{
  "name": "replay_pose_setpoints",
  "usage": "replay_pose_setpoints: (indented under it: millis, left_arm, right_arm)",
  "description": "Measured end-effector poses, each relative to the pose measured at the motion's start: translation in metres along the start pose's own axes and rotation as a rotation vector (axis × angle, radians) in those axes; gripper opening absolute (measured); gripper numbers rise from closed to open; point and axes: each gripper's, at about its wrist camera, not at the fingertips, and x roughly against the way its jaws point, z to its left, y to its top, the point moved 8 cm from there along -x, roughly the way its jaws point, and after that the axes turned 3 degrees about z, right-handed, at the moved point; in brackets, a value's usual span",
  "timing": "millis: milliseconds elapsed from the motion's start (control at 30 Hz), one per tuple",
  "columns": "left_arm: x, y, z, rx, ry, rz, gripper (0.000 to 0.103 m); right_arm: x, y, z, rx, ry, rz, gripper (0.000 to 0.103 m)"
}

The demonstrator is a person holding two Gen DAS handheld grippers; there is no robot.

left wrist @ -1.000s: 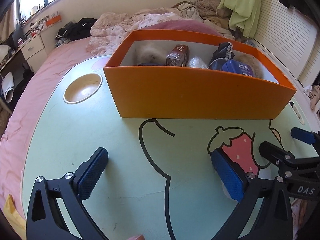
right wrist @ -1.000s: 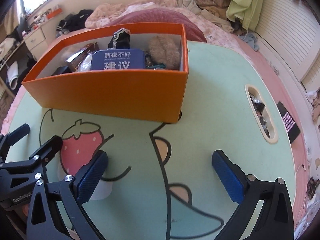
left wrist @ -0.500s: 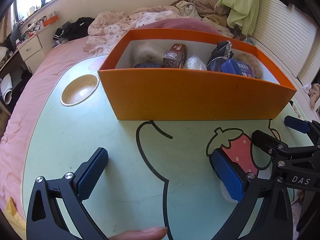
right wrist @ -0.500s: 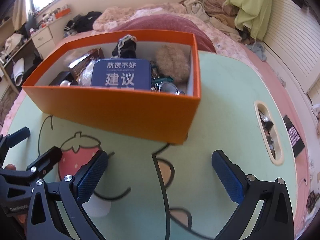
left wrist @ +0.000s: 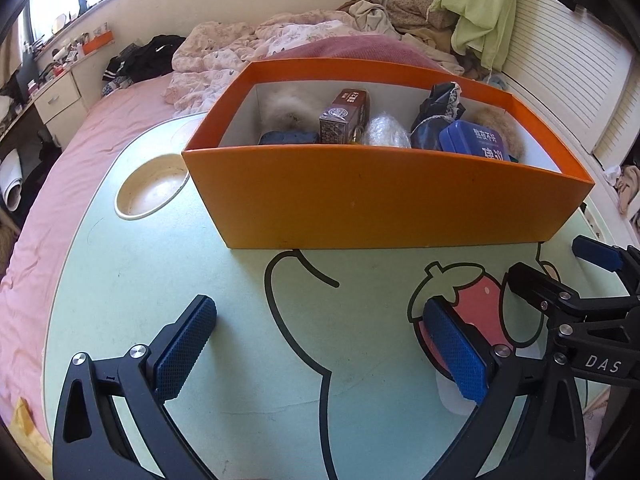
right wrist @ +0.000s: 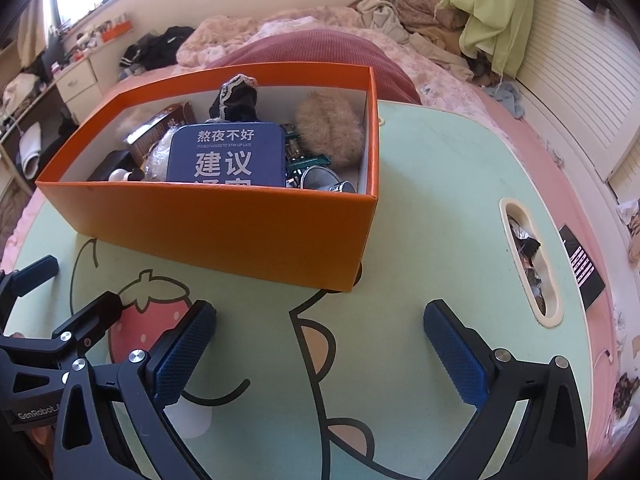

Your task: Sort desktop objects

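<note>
**Both grippers empty; everything to sort sits in the orange box**

Your left gripper (left wrist: 320, 344) hovers low over the pale green cartoon-printed table (left wrist: 168, 288) with its jaws spread wide and nothing between the blue pads. Straight ahead of it stands the open orange cardboard box (left wrist: 384, 204), which holds all the desktop objects you can see.

Work through the box from its left end. The white fluffy pom-pom (left wrist: 286, 106) against the back wall looks soft and very light; pinch it through the middle and expect it to squash. The dark blue flat case (left wrist: 289, 137) below it lies mostly hidden behind the front wall. The brown printed carton (left wrist: 345, 117) stands upright, seems stiff and light; take it across its narrow faces. The crinkled clear plastic bundle (left wrist: 386, 133) will likely be slippery and yielding, so close gently. The black lace-trimmed fabric piece (right wrist: 235, 98) is limp; grip a bunched fold near the top. The blue rectangular tin with white Chinese lettering (right wrist: 228, 156) leans tilted, rigid and smooth; clamp it by its long edges. The tan furry ball (right wrist: 330, 128) fills the right end, soft like the white one, with small metallic pieces (right wrist: 324, 178) just beside it, too cluttered to identify.

Your right gripper (right wrist: 320, 344) is likewise wide open and empty, above the table near the box's right corner.
</note>
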Motion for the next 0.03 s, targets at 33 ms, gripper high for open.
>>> replay_pose_setpoints:
  millis: [33]
  left_arm:
    - [0.0011, -0.0009, -0.001, -0.005, 0.0, -0.002, 0.103]
  right_arm:
    - [-0.0003, -0.0002, 0.0, 0.0, 0.0, 0.001, 0.103]
